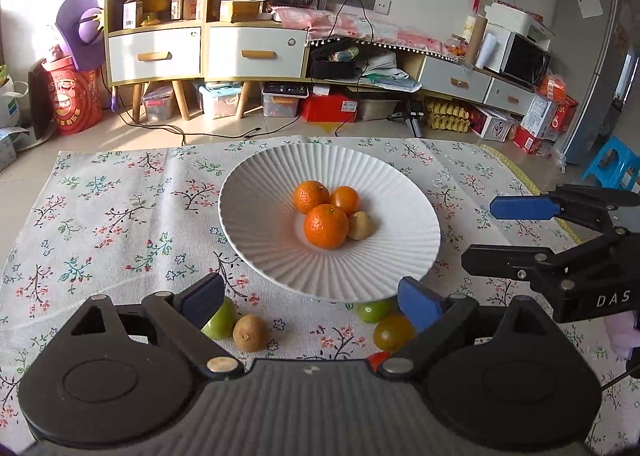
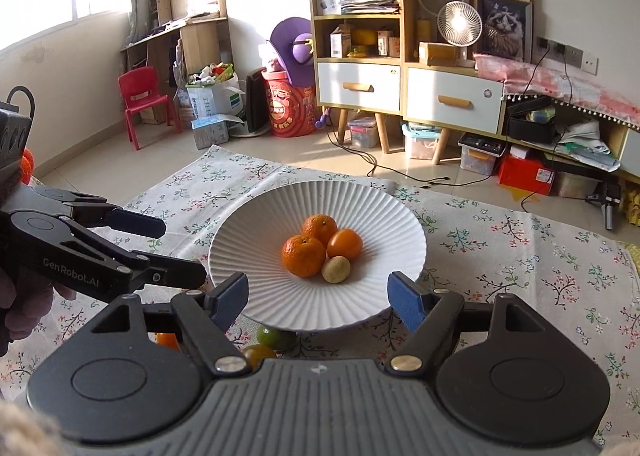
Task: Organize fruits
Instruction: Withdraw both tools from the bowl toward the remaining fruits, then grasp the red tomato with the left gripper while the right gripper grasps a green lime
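Your floral tablecloth [image 1: 120, 216] carries a white ribbed plate [image 1: 380, 184] holding three oranges [image 1: 326, 226] and one kiwi [image 1: 360, 226], all touching at its centre. On the cloth just below the plate's near rim lie a green fruit [image 1: 218, 322], a second kiwi [image 1: 250, 332], a lime [image 1: 373, 311] and a yellow-green tomato [image 1: 392, 332]. Your left gripper [image 1: 310, 300] and right gripper [image 2: 318, 296] both stand spread wide, nothing between their blue pads.
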{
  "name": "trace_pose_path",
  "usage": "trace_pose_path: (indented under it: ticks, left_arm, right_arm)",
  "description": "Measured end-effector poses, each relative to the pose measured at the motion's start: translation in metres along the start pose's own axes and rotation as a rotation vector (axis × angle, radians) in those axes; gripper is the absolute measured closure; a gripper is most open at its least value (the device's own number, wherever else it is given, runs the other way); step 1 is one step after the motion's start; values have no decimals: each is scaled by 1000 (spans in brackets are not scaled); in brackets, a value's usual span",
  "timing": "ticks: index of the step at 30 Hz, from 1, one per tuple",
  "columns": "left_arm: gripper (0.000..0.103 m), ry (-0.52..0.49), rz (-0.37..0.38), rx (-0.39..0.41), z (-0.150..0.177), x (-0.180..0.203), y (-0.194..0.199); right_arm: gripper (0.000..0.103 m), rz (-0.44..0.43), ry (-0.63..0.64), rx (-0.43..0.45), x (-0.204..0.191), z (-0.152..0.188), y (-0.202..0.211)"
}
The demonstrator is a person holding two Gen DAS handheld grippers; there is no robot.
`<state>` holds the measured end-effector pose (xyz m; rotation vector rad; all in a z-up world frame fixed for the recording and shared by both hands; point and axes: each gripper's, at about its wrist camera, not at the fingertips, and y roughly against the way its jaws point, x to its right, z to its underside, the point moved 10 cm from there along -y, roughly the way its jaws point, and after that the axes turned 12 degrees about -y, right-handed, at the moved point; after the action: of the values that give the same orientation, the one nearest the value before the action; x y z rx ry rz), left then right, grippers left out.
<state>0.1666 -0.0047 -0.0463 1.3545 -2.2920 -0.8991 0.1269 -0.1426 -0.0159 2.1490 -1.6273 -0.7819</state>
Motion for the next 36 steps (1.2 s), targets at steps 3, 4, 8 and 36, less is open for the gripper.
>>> trace_pose_path:
  ticks: [3,4,8,36]
  left_arm:
    - [13,-6,-7,-18,9,3,2]
    - [12,-5,-12,-23,13,3,4]
    - [6,-17,-8,-34,29,9,10]
    - [20,-38,223,-97,105,76,24]
  right_arm:
    - [24,-4,22,-2,-5,6,4]
    - [23,-4,26,-1,-6,7,5]
    - [15,-21,16,0,-9,11,10]
    - [1,-55,18,-133,-26,90,14]
